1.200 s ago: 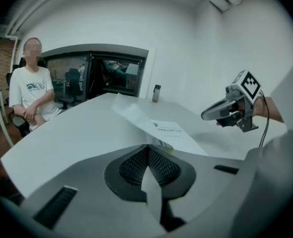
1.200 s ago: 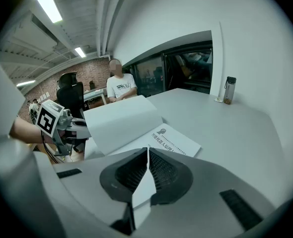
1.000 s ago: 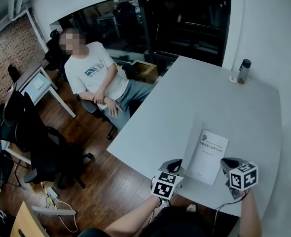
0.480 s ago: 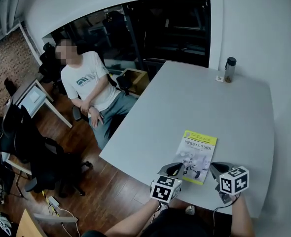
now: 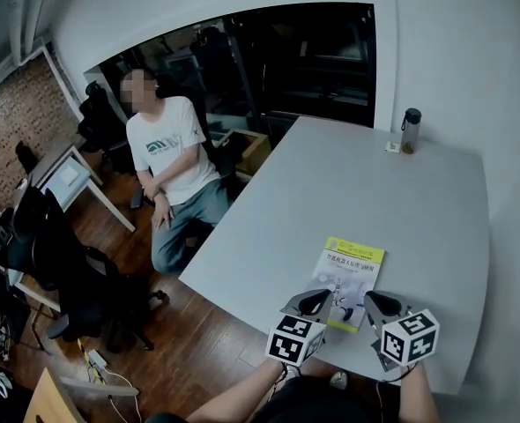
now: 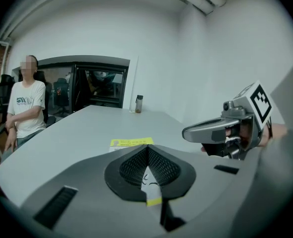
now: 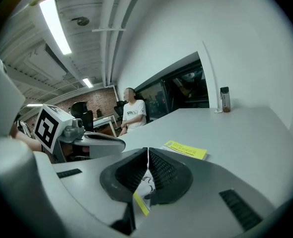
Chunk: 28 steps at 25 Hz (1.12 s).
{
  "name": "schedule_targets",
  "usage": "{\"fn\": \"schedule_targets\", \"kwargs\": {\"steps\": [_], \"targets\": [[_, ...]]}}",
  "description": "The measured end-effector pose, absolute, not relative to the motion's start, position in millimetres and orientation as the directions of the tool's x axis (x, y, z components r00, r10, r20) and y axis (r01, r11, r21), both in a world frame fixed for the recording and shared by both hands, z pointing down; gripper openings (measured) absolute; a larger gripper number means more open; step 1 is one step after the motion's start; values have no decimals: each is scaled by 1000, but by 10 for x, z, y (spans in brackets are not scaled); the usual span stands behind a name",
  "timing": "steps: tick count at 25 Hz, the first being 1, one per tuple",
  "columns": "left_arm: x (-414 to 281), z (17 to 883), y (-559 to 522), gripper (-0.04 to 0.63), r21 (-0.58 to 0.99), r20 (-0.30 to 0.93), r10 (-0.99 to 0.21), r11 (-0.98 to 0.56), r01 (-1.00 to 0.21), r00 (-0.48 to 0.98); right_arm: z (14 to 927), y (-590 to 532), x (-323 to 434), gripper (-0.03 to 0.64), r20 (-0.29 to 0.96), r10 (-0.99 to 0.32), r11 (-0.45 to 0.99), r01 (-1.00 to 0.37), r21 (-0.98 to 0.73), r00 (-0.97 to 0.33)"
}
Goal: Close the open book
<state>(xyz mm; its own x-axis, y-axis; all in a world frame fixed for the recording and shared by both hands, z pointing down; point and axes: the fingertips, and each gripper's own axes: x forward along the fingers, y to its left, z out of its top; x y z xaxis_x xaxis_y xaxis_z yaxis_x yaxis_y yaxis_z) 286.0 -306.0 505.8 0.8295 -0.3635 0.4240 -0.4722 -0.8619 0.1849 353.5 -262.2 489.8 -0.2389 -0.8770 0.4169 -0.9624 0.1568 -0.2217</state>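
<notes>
I had the left gripper (image 5: 314, 303) with its jaws pressed together on nothing, and the right gripper (image 5: 377, 306) was likewise closed and empty. Both hung side by side over the near edge of the table (image 5: 436, 210), the left at 9 o'clock of the right. The book (image 5: 352, 271) lay closed and flat at 12 o'clock, cover up, its near end showing between the two grippers. A bottle (image 5: 409, 130) stood at 1 o'clock by the far edge. A seated person (image 5: 167, 157) was at 10 o'clock.
</notes>
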Motion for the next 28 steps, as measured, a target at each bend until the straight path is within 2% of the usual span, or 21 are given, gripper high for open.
{"fn": "schedule_targets", "kwargs": {"steps": [15,28], "targets": [[2885,4333,-2722,5,96,311,-425,-876,-473,850,4095,-2387,3392,15,205,-939,250,-957,-151,-277],[2428,4043,-2254,5,86,259,-369,-912,-402,893,3815,-2050,2841,15,154,-966,199,-978,-66,-206]]}}
